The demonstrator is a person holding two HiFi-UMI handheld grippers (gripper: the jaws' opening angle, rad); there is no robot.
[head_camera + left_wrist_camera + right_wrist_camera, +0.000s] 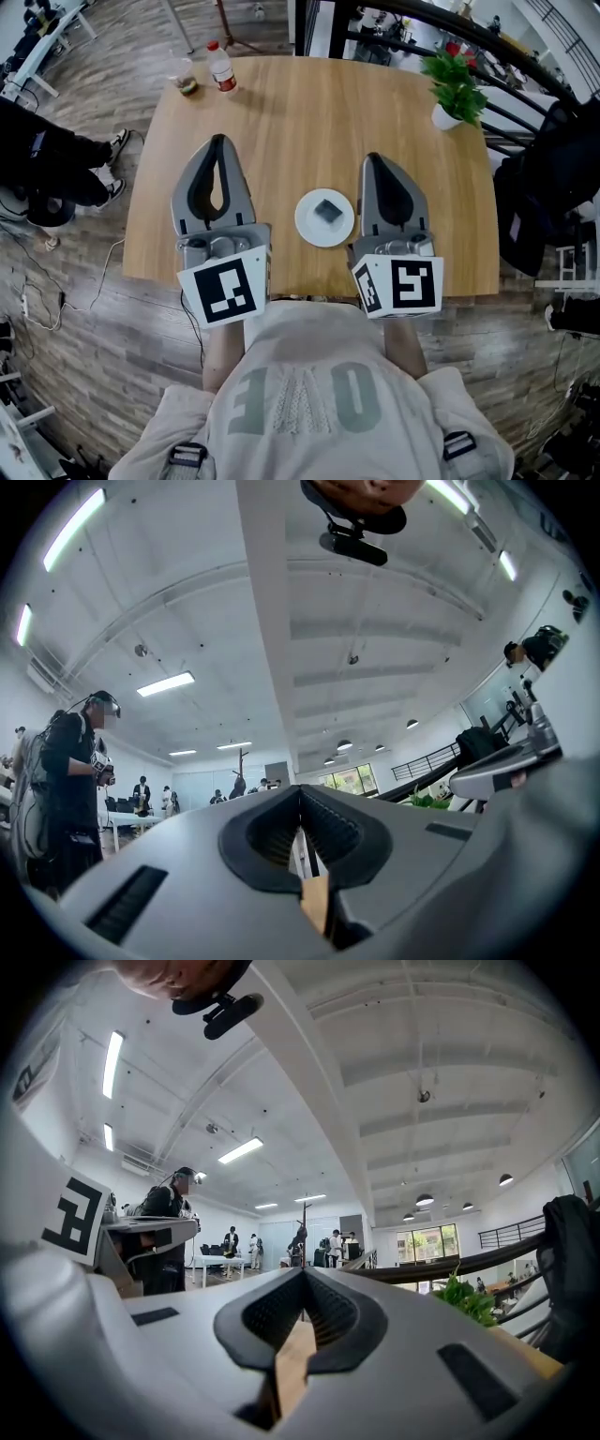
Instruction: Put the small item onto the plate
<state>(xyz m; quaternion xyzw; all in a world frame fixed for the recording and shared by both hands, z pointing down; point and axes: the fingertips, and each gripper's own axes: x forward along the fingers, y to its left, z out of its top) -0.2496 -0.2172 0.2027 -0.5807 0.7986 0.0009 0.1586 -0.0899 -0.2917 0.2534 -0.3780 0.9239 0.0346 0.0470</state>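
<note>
The small item (pixel 328 210), a dark grey block, lies on the round white plate (pixel 309 230) near the front middle of the wooden table (pixel 319 112). My left gripper (pixel 218 142) rests on the table to the left of the plate, its jaws shut with nothing between them. To the right of the plate my right gripper (pixel 371 159) also rests on the table, shut and empty. In the left gripper view the tips of the left gripper (pixel 300 789) meet, and in the right gripper view those of the right gripper (pixel 303 1272) do too. Neither gripper touches the plate.
A plastic bottle (pixel 222 67) with a red cap and a small glass jar (pixel 186 79) stand at the table's far left corner. A potted green plant (pixel 454 86) stands at the far right. A seated person's legs (pixel 56 164) are left of the table, a dark bag (pixel 548 178) at right.
</note>
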